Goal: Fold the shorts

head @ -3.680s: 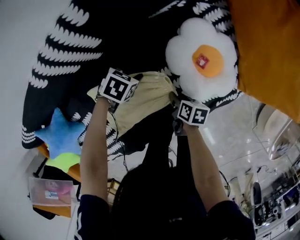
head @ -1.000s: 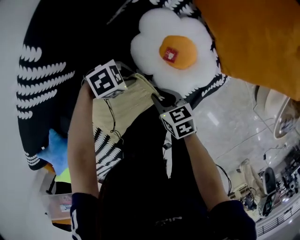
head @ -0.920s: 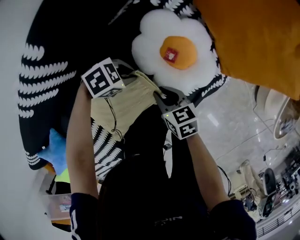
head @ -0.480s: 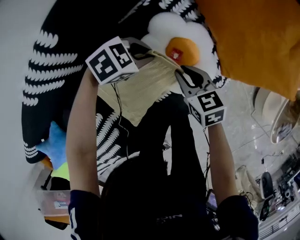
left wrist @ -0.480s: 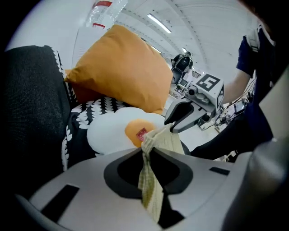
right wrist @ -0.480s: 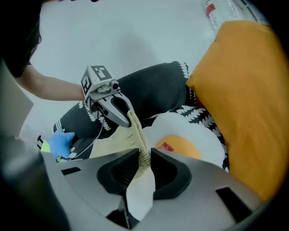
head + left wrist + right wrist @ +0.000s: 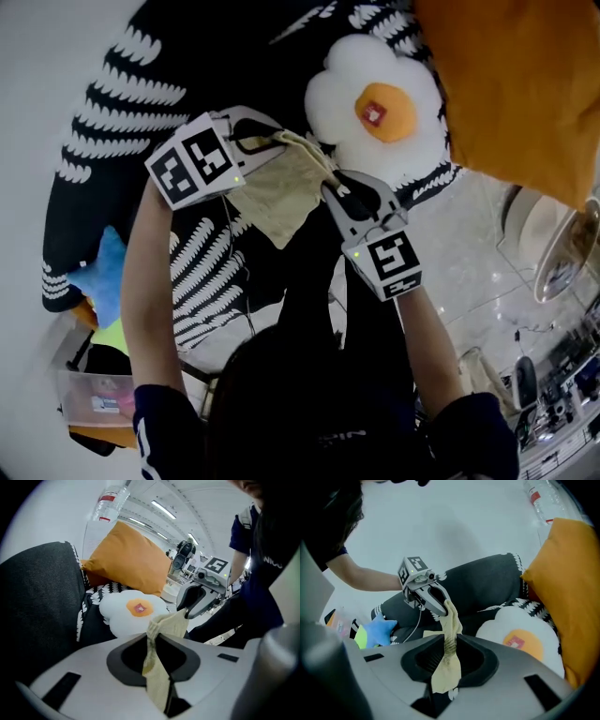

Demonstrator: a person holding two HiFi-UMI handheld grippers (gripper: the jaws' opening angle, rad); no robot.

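- The left gripper point(image 7: 279, 141) was clamped on one top corner of the beige shorts point(image 7: 281, 192). In the left gripper view its jaws point(image 7: 152, 639) were pressed tight on a bunched fold of the cloth point(image 7: 161, 681).
- The right gripper point(image 7: 330, 185) was clamped on the other top corner. In the right gripper view the fabric point(image 7: 446, 667) ran down through the narrow slot between its closed jaws point(image 7: 449, 641).
- Each gripper showed in the other's camera, pinching its end of the same short strip of cloth: the right one point(image 7: 197, 599) and the left one point(image 7: 433, 597).
- The shorts were off the surface, held between the two grippers, which stood near each other, and the loose cloth hung below them to a point.
- Beneath them lay a black cover with white leaf-like marks point(image 7: 122, 122).
- A fried-egg plush cushion point(image 7: 375, 112) sat just beyond the grippers, with an orange pillow point(image 7: 525, 84) beside it.
- A blue star plush point(image 7: 98, 277) lay well apart at the cover's edge, near the person's left arm point(image 7: 150, 281).
- A clear plastic bottle point(image 7: 110, 501) showed above the orange pillow in the left gripper view.
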